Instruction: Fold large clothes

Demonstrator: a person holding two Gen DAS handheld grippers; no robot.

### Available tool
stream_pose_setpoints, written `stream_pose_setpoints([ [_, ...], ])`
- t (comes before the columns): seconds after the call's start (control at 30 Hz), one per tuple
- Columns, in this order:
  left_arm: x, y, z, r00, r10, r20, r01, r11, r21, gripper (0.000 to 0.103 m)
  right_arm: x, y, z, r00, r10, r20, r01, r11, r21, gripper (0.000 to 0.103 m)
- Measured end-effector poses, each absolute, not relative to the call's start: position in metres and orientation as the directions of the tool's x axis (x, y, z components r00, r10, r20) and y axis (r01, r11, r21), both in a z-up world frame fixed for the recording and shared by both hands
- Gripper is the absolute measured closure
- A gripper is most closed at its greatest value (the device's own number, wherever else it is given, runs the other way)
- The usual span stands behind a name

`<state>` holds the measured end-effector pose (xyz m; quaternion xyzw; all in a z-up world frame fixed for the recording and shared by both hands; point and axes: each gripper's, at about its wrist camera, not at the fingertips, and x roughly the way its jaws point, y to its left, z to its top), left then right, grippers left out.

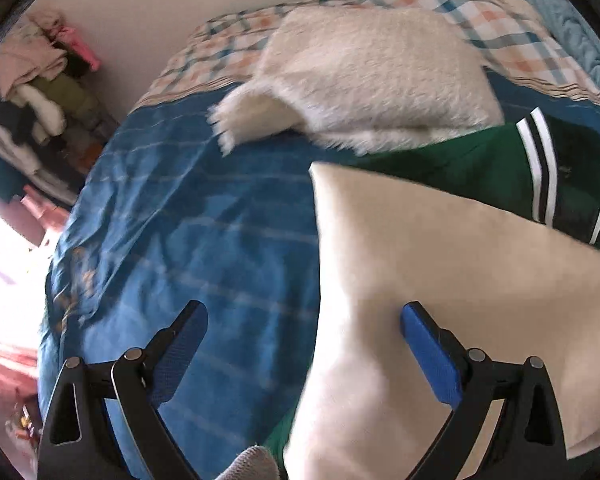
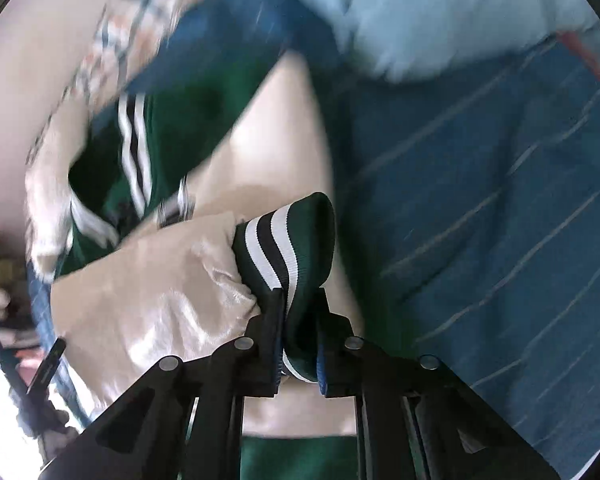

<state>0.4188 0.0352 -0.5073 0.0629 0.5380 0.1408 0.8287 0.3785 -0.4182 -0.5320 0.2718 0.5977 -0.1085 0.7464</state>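
Note:
A green jacket with cream sleeves and black-and-white striped trim lies on the blue bedcover. In the left wrist view its cream sleeve (image 1: 440, 280) runs between my open left gripper (image 1: 304, 320), with the green body (image 1: 460, 164) behind. The left fingers (image 1: 428, 344) do not close on it. In the right wrist view my right gripper (image 2: 298, 304) is shut on the striped green cuff (image 2: 288, 236) at the end of a cream sleeve (image 2: 160, 292), held above the green body (image 2: 172, 128).
A fluffy white garment (image 1: 364, 76) lies folded behind the jacket on the blue striped bedcover (image 1: 204, 220). A plaid blanket (image 1: 500, 36) and a light blue cloth (image 2: 440, 8) lie at the bed's far end. Piled clothes (image 1: 32, 92) stand left by the wall.

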Motion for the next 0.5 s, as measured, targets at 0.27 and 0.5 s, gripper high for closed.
stream_pose_setpoints([
  [0.27, 0.463, 0.051, -0.573, 0.210, 0.190, -0.959, -0.155, 0.975, 0.160, 0.000, 0.413, -0.406, -0.568, 0.097, 0.152, -0.984, 0.406, 0.896, 0.179, 0.062],
  [0.5, 0.390, 0.075, -0.462, 0.404, 0.229, -0.886, -0.193, 0.968, 0.162, 0.000, 0.350, -0.434, -0.515, 0.151, 0.241, -0.959, 0.457, 0.843, 0.284, 0.037],
])
